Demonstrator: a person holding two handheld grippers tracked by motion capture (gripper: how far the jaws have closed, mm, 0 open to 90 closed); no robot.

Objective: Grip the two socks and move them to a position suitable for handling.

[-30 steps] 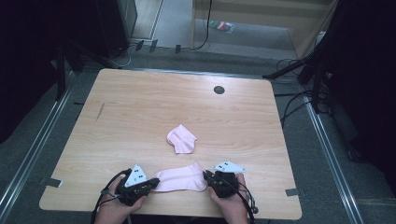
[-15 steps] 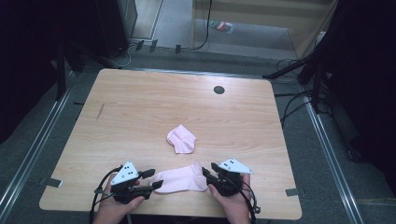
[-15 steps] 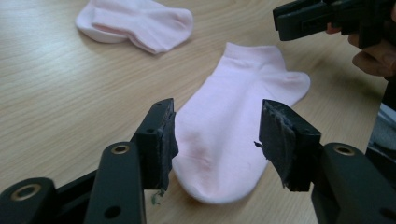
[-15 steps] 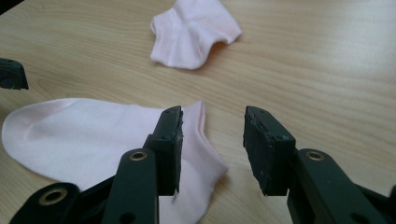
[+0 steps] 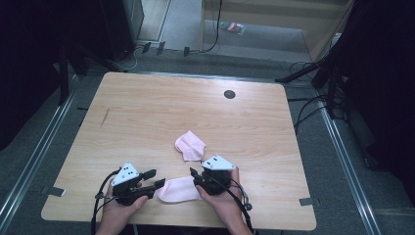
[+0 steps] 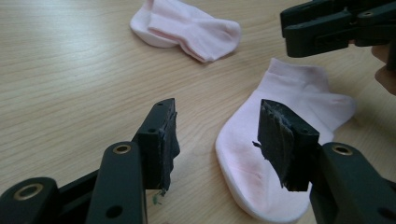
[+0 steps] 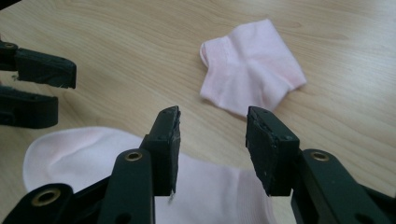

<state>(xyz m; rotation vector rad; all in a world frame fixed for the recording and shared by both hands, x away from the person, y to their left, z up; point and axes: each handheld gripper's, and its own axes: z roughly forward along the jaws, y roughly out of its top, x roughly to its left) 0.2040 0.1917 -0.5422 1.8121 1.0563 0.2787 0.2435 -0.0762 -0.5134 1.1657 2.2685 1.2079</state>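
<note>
A flat pink sock (image 5: 178, 190) lies near the table's front edge between my two grippers. My left gripper (image 5: 155, 177) is open at its toe end. In the left gripper view the left gripper (image 6: 215, 140) straddles the toe of the flat sock (image 6: 299, 93), slightly above it. My right gripper (image 5: 194, 177) is open over the cuff end. In the right gripper view the right gripper (image 7: 212, 140) hovers above the flat sock (image 7: 70, 154). A folded pink sock (image 5: 191, 145) rests farther in, and also appears as the folded sock (image 6: 187, 25) and the folded sock (image 7: 252, 70).
The wooden table (image 5: 147, 112) has a dark round hole (image 5: 229, 94) near its far edge. Cables and dark equipment stand on the floor around it. Each gripper view shows the other gripper: the right gripper (image 6: 336, 23) and the left gripper (image 7: 32, 88).
My right gripper has moved left and a little forward over the sock's cuff end. The left gripper has shifted slightly at the toe end. The folded sock has not moved.
</note>
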